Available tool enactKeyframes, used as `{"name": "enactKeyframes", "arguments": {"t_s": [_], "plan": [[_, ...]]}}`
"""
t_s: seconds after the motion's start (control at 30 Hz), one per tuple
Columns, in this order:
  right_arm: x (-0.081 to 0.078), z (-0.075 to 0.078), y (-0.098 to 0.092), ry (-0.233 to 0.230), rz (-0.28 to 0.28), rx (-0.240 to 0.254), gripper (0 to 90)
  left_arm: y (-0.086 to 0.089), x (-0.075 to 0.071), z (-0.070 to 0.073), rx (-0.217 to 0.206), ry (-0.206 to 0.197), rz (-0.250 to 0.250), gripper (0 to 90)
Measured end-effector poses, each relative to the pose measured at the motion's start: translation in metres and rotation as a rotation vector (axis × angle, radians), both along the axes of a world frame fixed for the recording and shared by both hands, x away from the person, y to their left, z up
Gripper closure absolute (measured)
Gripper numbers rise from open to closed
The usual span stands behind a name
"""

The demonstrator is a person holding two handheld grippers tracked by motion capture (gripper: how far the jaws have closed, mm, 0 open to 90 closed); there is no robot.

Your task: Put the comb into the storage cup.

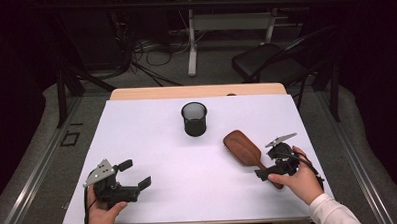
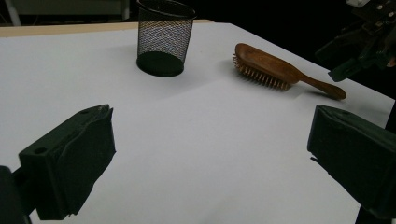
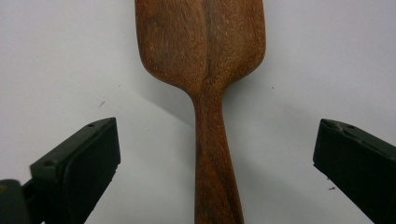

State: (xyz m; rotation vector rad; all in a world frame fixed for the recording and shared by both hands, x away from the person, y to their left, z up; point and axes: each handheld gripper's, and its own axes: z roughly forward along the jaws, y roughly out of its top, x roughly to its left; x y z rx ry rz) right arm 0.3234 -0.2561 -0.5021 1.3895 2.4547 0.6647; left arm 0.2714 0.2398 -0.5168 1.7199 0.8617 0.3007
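Observation:
A brown wooden hairbrush lies bristles down on the white table sheet, right of centre, its handle pointing toward the person. My right gripper hovers over that handle and is open; in the right gripper view the handle runs between the two spread jaws without touching either. My left gripper rests open near the front left edge, nothing between its jaws. From the left gripper view the hairbrush lies ahead to the right, with the right gripper beyond its handle.
A black wire-mesh cup stands upright at the middle back of the sheet; the mesh cup also appears ahead in the left gripper view. A black chair and a second table stand on the floor beyond.

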Motion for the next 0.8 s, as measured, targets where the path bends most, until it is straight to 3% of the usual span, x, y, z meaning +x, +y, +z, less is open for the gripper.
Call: {"name": "enactKeyframes", "arguments": {"t_s": [0.47, 0.57, 0.8], "plan": [[0.009, 0.006, 0.004, 0.052, 0.031, -0.068, 9.2, 0.0, 0.0, 0.0, 0.001, -0.001, 0.001, 0.9], [0.009, 0.005, 0.006, 0.039, 0.03, -0.068, 13.2, 0.0, 0.0, 0.0, -0.003, 0.0, -0.001, 0.9], [0.012, 0.002, 0.01, 0.058, 0.047, -0.098, 14.2, 0.0, 0.0, 0.0, -0.004, 0.0, 0.0, 0.9]]}}
